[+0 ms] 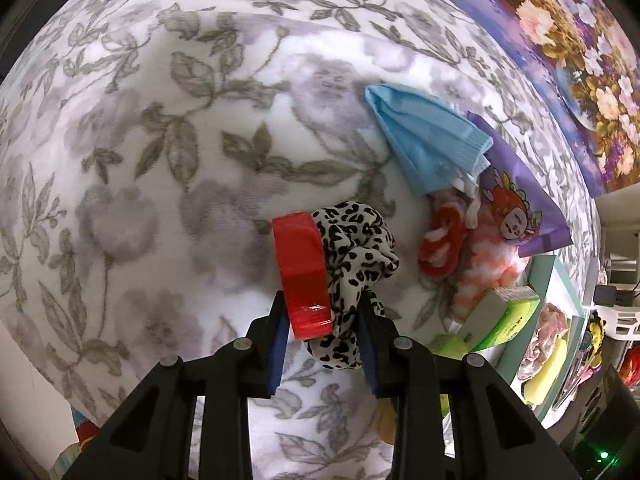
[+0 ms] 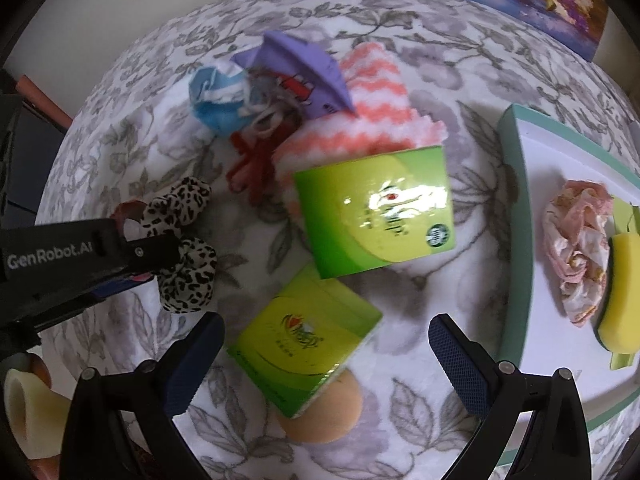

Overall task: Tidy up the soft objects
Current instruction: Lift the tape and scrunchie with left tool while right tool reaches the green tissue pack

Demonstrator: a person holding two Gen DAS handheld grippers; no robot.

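My left gripper (image 1: 322,332) is shut on a leopard-print scrunchie (image 1: 352,264), with a red tape roll (image 1: 304,272) pressed between the jaws beside it. The scrunchie also shows in the right wrist view (image 2: 182,240), held by the left gripper (image 2: 160,252) above the floral blanket (image 1: 140,140). My right gripper (image 2: 326,356) is open and empty, its fingers on either side of a green tissue pack (image 2: 304,344). A blue face mask (image 1: 428,140), red yarn (image 1: 440,248), a pink-and-white cloth (image 2: 360,120) and a purple packet (image 2: 304,64) lie in a pile.
A second green tissue pack (image 2: 376,216) leans on the pink cloth. A teal-rimmed white tray (image 2: 516,240) at right holds a crumpled floral cloth (image 2: 576,252) and a yellow sponge (image 2: 624,292). A beige round puff (image 2: 336,412) lies under the near pack. A flower painting (image 1: 580,60) stands behind.
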